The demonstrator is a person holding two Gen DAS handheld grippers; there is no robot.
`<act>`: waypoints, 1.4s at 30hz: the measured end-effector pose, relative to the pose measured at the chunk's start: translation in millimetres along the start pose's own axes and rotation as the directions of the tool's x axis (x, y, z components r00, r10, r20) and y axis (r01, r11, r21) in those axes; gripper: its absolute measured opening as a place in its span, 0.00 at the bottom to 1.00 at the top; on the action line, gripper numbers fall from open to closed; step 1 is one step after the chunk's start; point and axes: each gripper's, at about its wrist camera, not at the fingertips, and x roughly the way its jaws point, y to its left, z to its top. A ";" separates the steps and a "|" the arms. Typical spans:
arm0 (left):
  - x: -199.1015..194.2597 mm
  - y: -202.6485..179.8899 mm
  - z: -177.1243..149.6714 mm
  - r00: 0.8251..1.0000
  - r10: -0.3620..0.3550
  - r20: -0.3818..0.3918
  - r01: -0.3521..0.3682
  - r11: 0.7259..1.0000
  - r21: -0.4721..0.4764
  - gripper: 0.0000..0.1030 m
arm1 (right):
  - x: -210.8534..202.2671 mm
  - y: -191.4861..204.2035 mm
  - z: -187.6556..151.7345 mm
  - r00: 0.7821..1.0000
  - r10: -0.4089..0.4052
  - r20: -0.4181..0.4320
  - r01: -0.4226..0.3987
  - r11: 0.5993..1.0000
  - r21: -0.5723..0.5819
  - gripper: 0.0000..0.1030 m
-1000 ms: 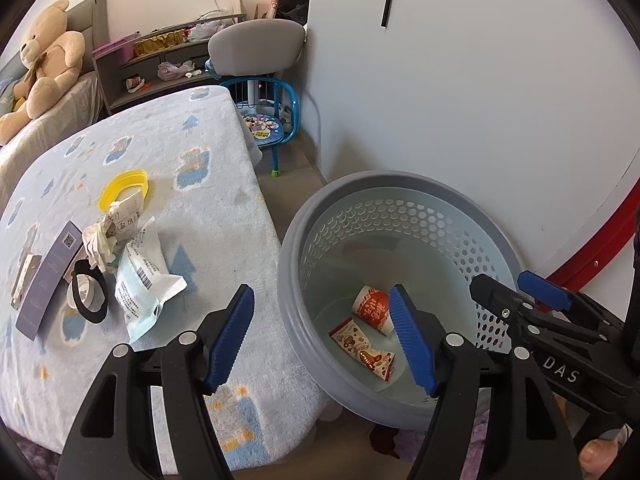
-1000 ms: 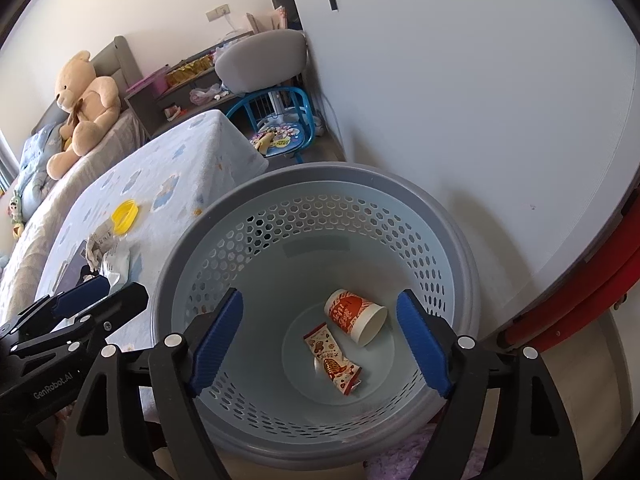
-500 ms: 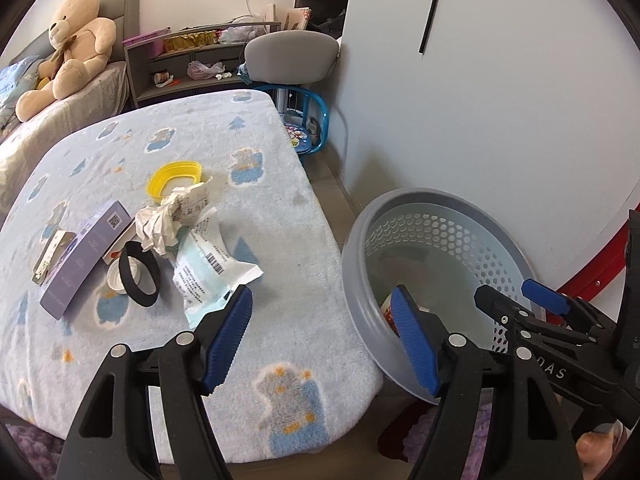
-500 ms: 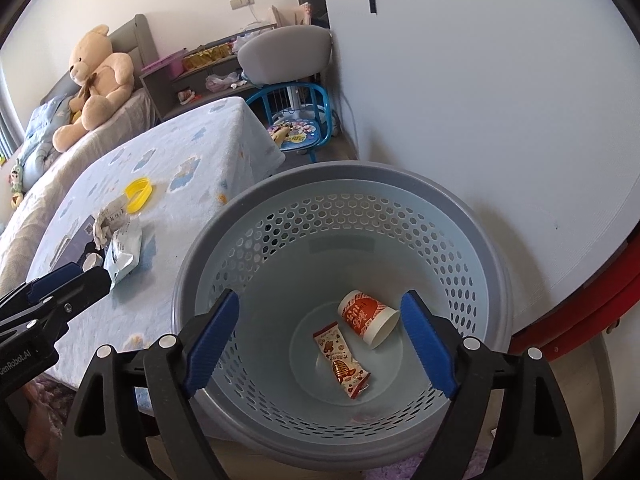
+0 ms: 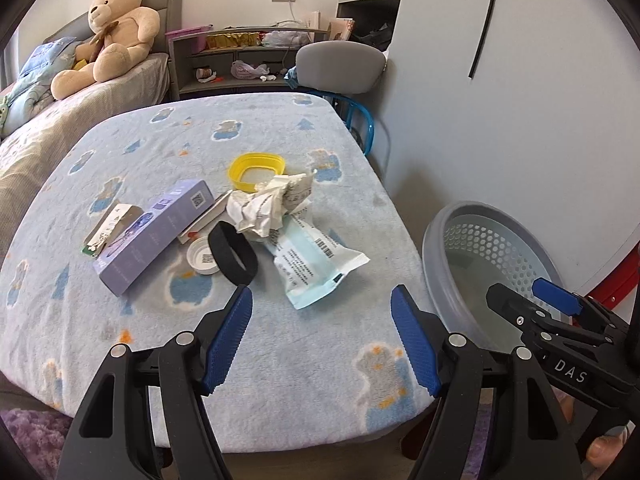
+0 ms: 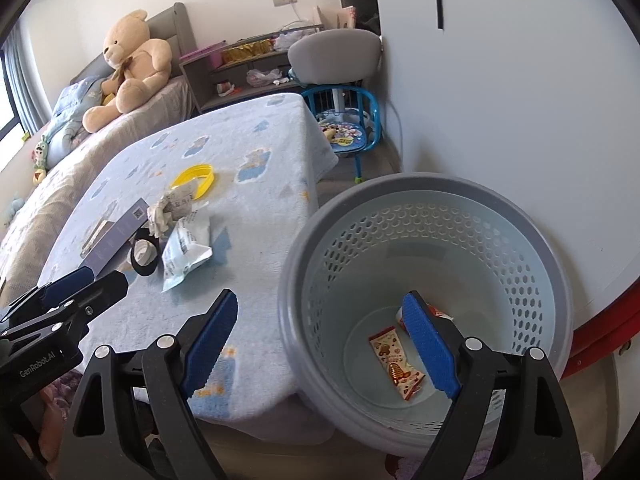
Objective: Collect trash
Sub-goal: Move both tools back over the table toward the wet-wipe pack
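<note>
Fleece cover: pale blue with bear prints, spread over the table [image 5: 320, 360]; both views show the litter lying on it.
Left wrist view only: a white round lid [image 5: 202, 255] half under a black ring [image 5: 234, 256], and a small white and green box [image 5: 112, 229] beside the purple box [image 5: 154, 236]; the print on them is too small to read.
Litter pile: crumpled paper [image 5: 264, 210] sits on a pale blue packet [image 5: 316, 264], with a yellow ring [image 5: 257, 171] just behind.
Right wrist view only: the floor of the grey basket [image 6: 288, 308], where a red and white snack wrapper [image 6: 396, 364] lies.
Hidden: a red and white cup [image 6: 438, 314] in the basket is mostly behind the right tong's blue pad; in the left wrist view the basket floor is cut off by its near wall.
Basket place: on the floor, just beside the table's corner, near the white wall.
Left gripper [image 5: 322, 338]: tongs apart, nothing between the pads, over the near part of the table, short of the packet.
Right gripper [image 6: 320, 348]: jaws wide and opening, empty, straddling the basket's near rim.
Hard to make out: clutter on the far shelves [image 5: 240, 56].
Bed: a teddy bear [image 5: 112, 28] sits on it.
</note>
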 end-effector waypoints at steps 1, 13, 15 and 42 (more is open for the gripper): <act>-1.8 5.4 -0.7 1.000 0.006 0.002 -0.006 1.000 -0.006 0.67 | 0.3 5.5 0.1 1.000 0.006 0.002 -0.006 1.000 -0.007 0.82; -21.2 61.1 -7.0 0.997 0.075 0.028 -0.073 0.995 -0.061 0.67 | 9.6 63.4 1.2 0.997 0.081 0.007 -0.080 0.994 -0.068 0.84; -22.7 66.8 -8.7 0.996 0.082 0.029 -0.079 0.994 -0.070 0.68 | 10.5 70.0 1.2 0.996 0.086 0.006 -0.085 0.993 -0.077 0.84; -19.2 139.5 -31.2 0.984 0.179 -0.018 -0.180 0.969 -0.169 0.69 | 42.2 115.0 0.0 0.992 0.126 -0.030 -0.130 0.980 -0.149 0.87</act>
